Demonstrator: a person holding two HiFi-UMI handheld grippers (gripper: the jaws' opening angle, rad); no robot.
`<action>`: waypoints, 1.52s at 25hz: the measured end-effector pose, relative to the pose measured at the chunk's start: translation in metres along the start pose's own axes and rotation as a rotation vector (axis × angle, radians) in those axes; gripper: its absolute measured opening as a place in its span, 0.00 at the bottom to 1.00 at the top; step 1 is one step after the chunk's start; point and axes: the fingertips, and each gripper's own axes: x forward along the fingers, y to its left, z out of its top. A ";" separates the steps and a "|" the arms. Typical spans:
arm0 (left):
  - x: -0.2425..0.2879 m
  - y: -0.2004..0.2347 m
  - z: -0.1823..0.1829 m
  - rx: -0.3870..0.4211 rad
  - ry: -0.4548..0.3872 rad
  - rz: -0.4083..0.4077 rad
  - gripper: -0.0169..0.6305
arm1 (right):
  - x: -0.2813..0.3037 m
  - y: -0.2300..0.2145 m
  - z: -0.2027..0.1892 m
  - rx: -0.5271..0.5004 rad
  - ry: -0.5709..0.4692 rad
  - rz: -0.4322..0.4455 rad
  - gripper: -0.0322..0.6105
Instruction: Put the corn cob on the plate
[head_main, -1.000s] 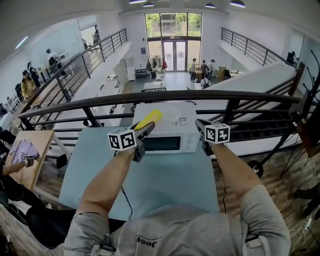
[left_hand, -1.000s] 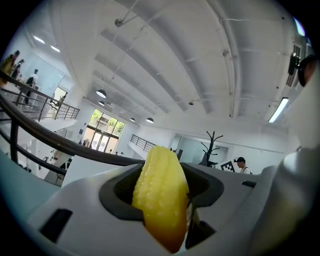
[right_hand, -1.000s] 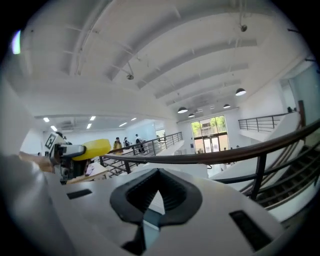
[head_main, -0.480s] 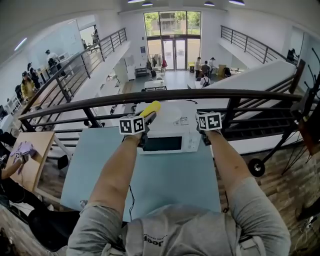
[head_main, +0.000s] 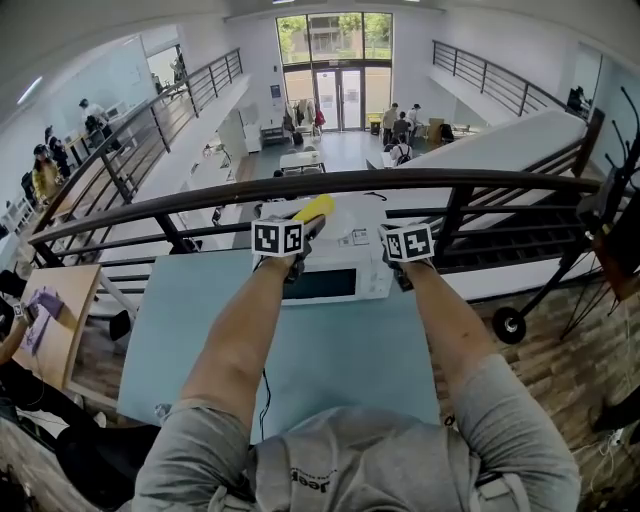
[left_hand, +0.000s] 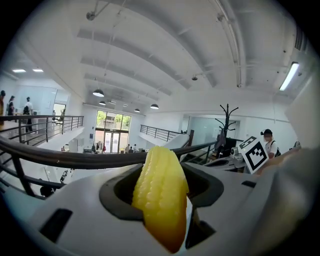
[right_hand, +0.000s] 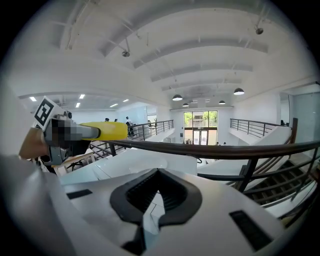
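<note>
Pinches the corn cob (left_hand: 160, 195) crosswise in the left gripper (head_main: 302, 233), with the yellow tip jutting past the jaws, up in the air over the left part of the white microwave (head_main: 335, 285). Holds the right gripper (right_hand: 157, 172) near it on the right, jaws pressed together on nothing, over the microwave's right part. Reaches across the pale blue table (head_main: 340, 360) with both arms, toward the dark railing (head_main: 450, 180) just beyond the microwave's far side.
</note>
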 end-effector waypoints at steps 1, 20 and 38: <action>0.005 -0.003 -0.001 0.004 0.009 -0.002 0.40 | 0.000 -0.001 0.000 -0.002 0.002 0.001 0.08; 0.077 0.018 -0.035 0.011 0.150 0.074 0.40 | 0.024 -0.017 -0.006 0.023 0.010 0.021 0.08; 0.110 0.038 -0.047 0.038 0.195 0.106 0.40 | 0.054 -0.031 -0.013 0.017 0.033 0.033 0.08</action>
